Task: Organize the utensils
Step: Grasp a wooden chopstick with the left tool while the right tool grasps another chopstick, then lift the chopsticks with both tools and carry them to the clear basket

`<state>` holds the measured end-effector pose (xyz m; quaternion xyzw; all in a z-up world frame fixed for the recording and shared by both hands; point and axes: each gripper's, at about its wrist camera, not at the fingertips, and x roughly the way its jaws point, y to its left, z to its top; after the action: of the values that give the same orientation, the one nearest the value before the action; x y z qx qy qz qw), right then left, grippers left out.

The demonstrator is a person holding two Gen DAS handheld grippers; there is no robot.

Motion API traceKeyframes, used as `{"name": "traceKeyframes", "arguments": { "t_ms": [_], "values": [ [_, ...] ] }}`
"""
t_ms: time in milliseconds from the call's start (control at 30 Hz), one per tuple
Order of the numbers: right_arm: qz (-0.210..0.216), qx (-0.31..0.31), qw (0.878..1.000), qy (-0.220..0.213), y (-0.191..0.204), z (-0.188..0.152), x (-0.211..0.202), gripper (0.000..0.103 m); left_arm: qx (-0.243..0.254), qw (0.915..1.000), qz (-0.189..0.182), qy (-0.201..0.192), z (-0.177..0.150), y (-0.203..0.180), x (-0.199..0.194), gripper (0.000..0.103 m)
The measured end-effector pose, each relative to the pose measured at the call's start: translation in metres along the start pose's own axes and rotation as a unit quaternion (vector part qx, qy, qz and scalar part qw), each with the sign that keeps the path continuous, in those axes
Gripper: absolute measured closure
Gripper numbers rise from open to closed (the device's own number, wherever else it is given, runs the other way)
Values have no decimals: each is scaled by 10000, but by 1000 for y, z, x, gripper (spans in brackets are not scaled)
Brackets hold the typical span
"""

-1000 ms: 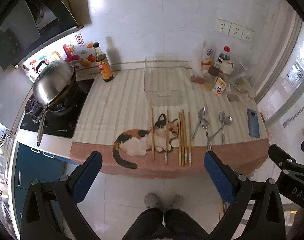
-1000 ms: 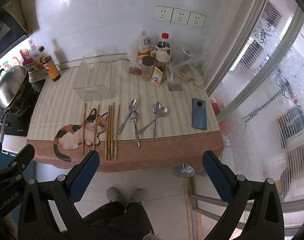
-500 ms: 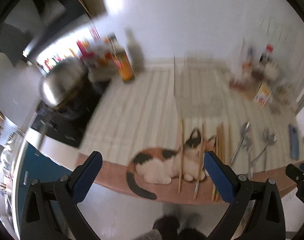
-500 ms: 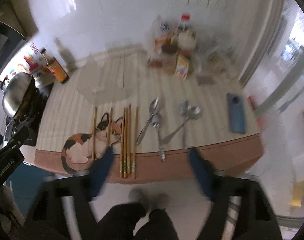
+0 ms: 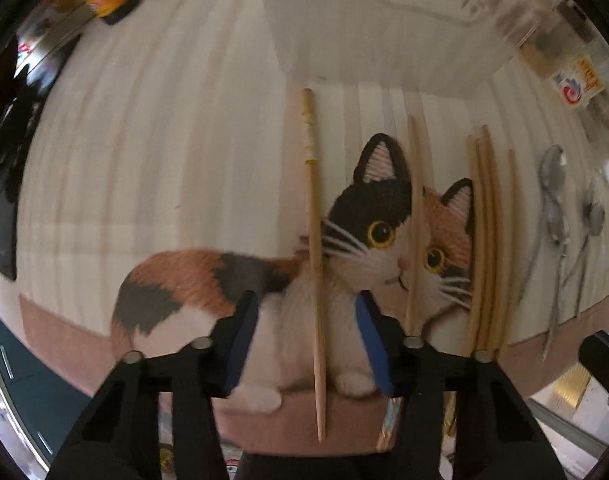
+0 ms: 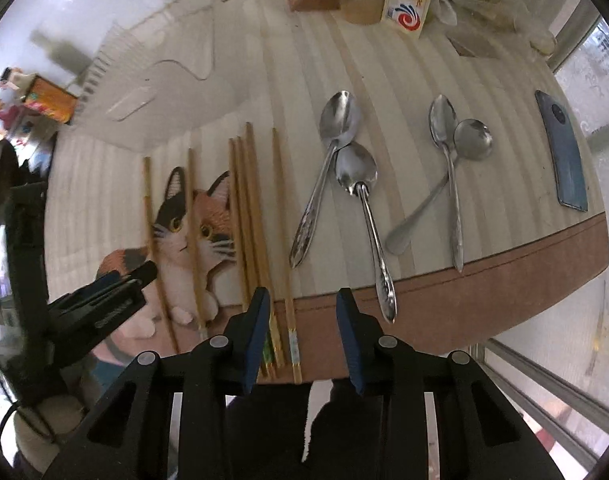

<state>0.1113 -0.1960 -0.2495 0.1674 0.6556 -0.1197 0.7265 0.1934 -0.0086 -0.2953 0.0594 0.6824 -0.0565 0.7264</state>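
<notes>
The left gripper, jaws spread, straddles a thin, light, stiff bamboo chopstick (likely to roll), best pinched mid-shaft; the right gripper is likewise spread, holding nothing.

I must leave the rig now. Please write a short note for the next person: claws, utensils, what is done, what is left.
Left claw: open, low over the cat mat, jaws on either side of the leftmost chopstick, not gripping.
Right claw: open, empty, at the table edge near the rightmost chopstick.
Six chopsticks and four spoons lie on the mat.
Clear bin behind them looks empty.
Done: nothing sorted.
Left: all utensils.
</notes>
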Motion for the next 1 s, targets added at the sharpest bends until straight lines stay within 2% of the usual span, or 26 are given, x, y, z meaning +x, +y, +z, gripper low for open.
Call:
{"name": "traceKeyframes", "arguments": {
  "t_ms": [33,100,200,367,467,533,600,667,800,933,1000],
  "values": [
    [-20,35,10000,23,1,3,3,67,22,10000,-37,-36,0,0,2,69],
    [-33,82,9999,96,6,9,10,67,87,9999,-4,-123,0,3,1,98],
    [13,29,9997,228,21,17,23,67,-62,9999,68,-106,-10,25,1,98],
    [139,-435,9979,470,76,20,55,67,-442,9988,213,37,-32,76,3,98],
    [59,-700,9956,627,104,20,78,67,-537,9983,217,1,-41,92,5,98],
    [-227,-879,9933,714,121,18,94,64,-534,9985,127,11,-45,94,6,98],
    [-488,-1132,9901,673,137,16,95,69,-491,9988,77,-16,-48,100,4,98],
    [-670,-1207,9882,670,146,15,96,95,-488,9988,21,-53,-50,105,2,98],
    [-813,-1414,9840,721,162,7,97,96,-420,9991,-44,-59,-48,117,4,97],
    [-896,-1399,9839,655,173,2,101,95,-405,9991,-96,-53,-65,122,2,96],
    [-978,-1496,9818,637,180,2,104,95,-397,9992,-86,-36,-46,121,1,96]
  ]
}}
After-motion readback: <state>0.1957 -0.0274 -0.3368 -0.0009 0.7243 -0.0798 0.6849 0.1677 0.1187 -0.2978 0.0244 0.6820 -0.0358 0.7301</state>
